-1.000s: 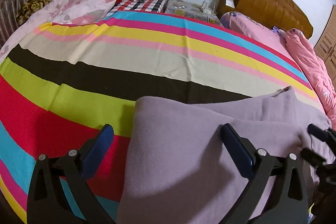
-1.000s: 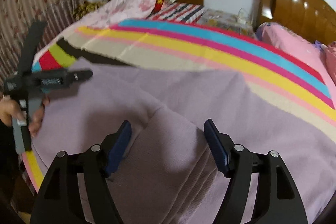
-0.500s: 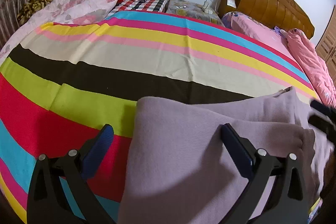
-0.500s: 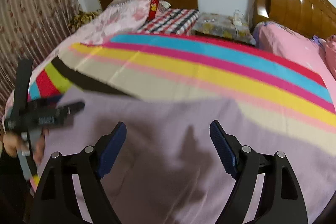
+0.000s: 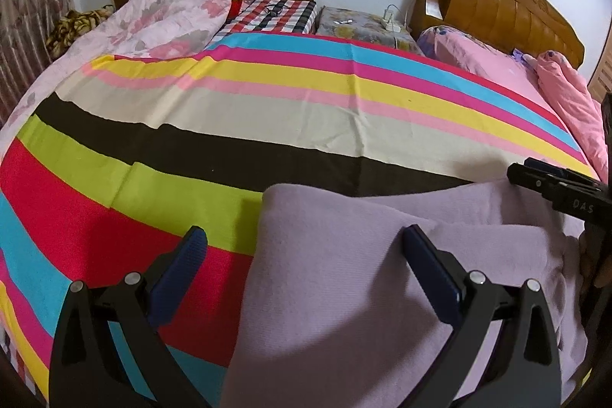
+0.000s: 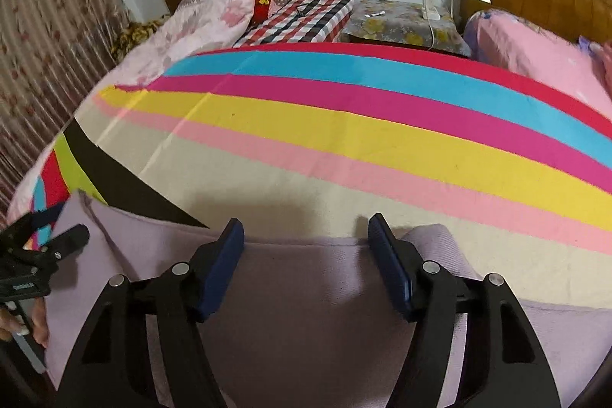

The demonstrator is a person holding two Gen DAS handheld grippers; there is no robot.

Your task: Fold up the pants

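On the bed (image 5: 267,125) the lilac pants (image 6: 306,324) lie part-folded at its near edge, left claw (image 5: 302,262) agape and empty, right claw (image 6: 306,247) closing over the far fold without pinching yet; a shallow bite risks catching one layer only, spoiling the fold.

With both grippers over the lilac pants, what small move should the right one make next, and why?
Probably lower the right gripper onto the far edge of the lilac pants and finish closing. Its fingers are closing astride that edge but pinch no cloth yet. The left gripper is open over the other end, on the striped sheet.
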